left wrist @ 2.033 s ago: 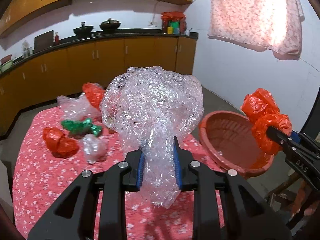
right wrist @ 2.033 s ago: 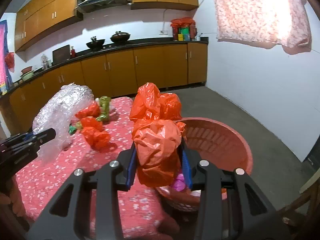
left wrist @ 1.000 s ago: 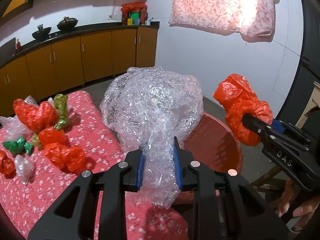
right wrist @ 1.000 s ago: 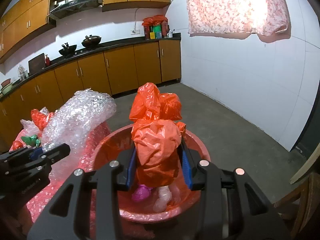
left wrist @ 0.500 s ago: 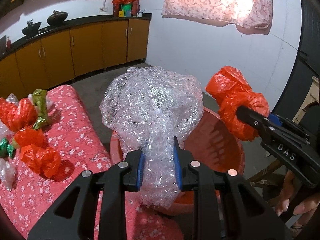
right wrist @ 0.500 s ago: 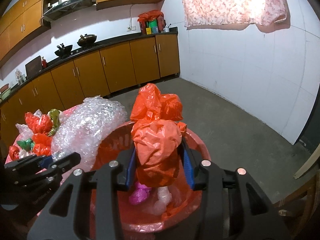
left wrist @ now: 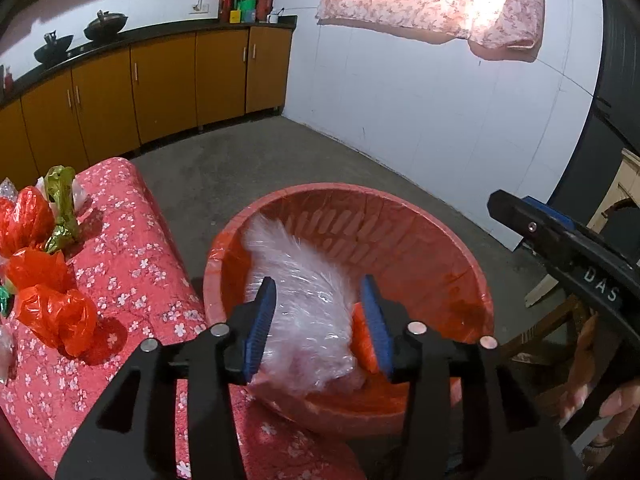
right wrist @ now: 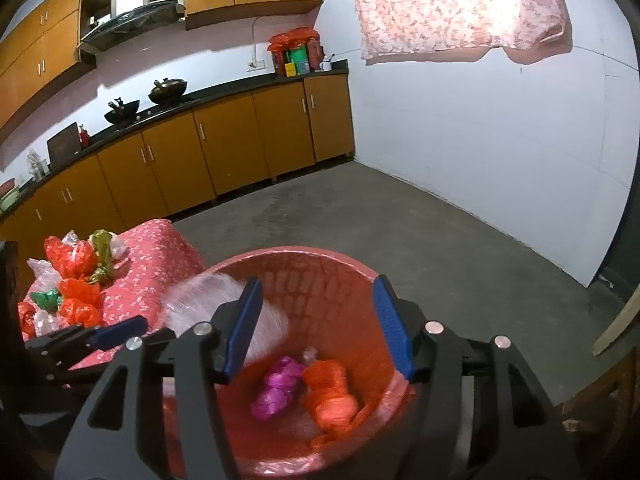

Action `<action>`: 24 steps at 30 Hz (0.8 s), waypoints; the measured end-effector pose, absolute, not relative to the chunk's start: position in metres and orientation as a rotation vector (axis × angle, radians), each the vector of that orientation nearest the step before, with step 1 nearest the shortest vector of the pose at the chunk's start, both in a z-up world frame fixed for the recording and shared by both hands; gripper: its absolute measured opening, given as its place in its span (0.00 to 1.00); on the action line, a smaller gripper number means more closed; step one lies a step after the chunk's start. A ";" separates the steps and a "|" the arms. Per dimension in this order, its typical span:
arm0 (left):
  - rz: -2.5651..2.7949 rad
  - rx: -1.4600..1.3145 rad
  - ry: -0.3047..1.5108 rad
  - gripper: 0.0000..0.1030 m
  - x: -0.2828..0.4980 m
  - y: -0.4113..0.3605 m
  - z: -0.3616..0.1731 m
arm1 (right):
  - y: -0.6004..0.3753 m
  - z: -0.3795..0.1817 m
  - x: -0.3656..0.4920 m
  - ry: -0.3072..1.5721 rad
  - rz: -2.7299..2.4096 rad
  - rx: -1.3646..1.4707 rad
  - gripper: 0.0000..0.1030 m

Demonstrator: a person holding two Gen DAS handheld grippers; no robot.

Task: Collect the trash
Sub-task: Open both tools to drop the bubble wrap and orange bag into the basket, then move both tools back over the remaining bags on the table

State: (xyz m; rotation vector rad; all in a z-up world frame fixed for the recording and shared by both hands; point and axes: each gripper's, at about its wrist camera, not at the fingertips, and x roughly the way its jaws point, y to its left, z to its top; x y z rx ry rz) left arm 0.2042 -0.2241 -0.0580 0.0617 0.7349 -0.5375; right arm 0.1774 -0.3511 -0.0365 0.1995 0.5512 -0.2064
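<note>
Claws both over the red basket [left wrist: 420, 240], beside the end of the bench [left wrist: 132, 248] with its flowered red cloth. Left claw [left wrist: 318, 322] parted, jaws just having opened, blue pads off the bubble wrap [left wrist: 304, 300], which shows blurred between them and inside the basket against its near-left wall. Right claw [right wrist: 320, 324] spread wide, jaws just having opened too, nothing between the pads; seen from the left wrist as a black arm [left wrist: 560, 248] at the right edge, fingers of a hand [left wrist: 600, 404] under it. Orange bag [right wrist: 330, 390] down on the basket floor, just beside a magenta wrapper [right wrist: 280, 388] and a small clear scrap. Left on the bench: several crumpled red-orange bags [left wrist: 52, 316], an olive-green wrapper [left wrist: 60, 208], a green one [right wrist: 46, 298], clear pieces at the far edge. Behind, a run of brown cabinets [right wrist: 224, 148] with two dark pans [right wrist: 168, 90] on top, and a flowered curtain [right wrist: 460, 8] bright against the white wall.
</note>
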 end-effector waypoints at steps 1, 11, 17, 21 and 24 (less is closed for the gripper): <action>-0.533 0.061 0.734 0.46 0.204 -0.223 -0.057 | -0.352 -0.037 0.177 0.553 -0.208 0.198 0.57; -0.394 0.012 0.687 0.72 0.188 -0.168 -0.046 | -0.309 -0.020 0.165 0.503 -0.180 0.093 0.96; -0.249 0.011 0.636 0.85 0.168 -0.108 -0.037 | -0.264 -0.018 0.169 0.518 -0.098 0.063 0.96; -0.132 0.025 0.602 0.90 0.155 -0.058 -0.033 | -0.230 -0.019 0.172 0.480 -0.040 0.060 0.96; -0.034 0.040 0.585 0.94 0.150 -0.019 -0.035 | -0.199 -0.023 0.184 0.491 -0.005 0.055 0.96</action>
